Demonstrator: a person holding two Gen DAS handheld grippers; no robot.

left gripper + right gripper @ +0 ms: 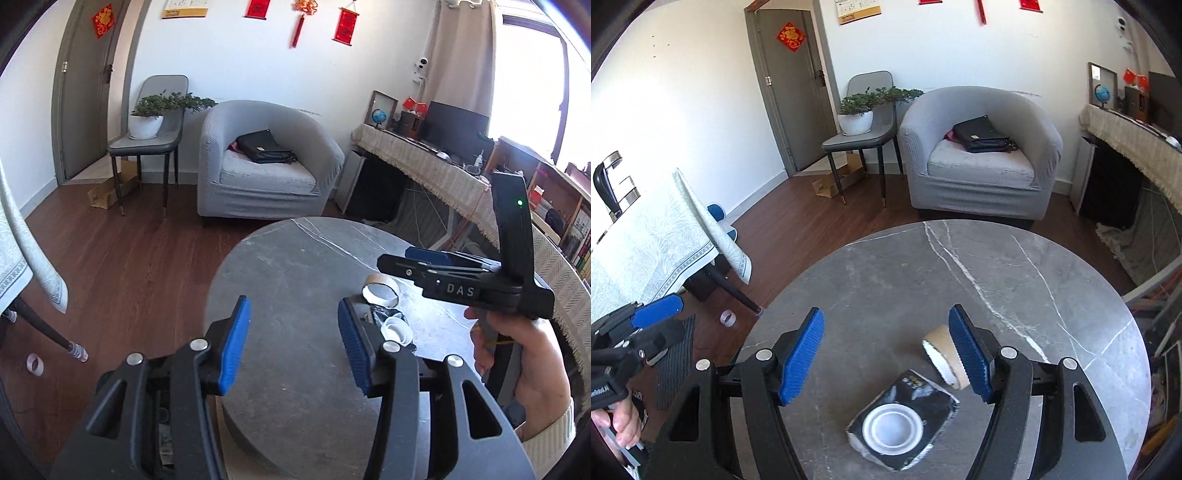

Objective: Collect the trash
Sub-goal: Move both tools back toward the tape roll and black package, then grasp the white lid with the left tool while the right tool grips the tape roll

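We are holding the left gripper (291, 347) over the near edge of the round grey marble surface (295, 258), and its blue fingers (234, 343) are standing about halfway apart with nothing between them. No earlier view lets us say more of them than that. We are holding the right gripper (886, 354) over the same surface, its fingers (801, 354) spread wide and gripping nothing.

The trash is lying together on the near part of the surface. In the right wrist view a black wrapper (908, 417) with torn white edges is lying flat just below the open fingers, and a white plastic lid (892, 428) is sitting on top of it. A cardboard tape core (945, 354) is lying on its side just beside the wrapper, partly hidden behind the right-hand finger. In the left wrist view the same core (380, 291) is showing just beyond the right finger, with the lid (397, 330) near it.

A clear tape ring (727, 317) is lying on the wooden floor (775, 221), near the leg of a cloth-covered table (646, 251), well apart from the round surface.

Behind the surface we are seeing a grey armchair (982, 155) with a black bag (982, 138) on its seat, and a potted plant (857, 114) on a chair (868, 133).
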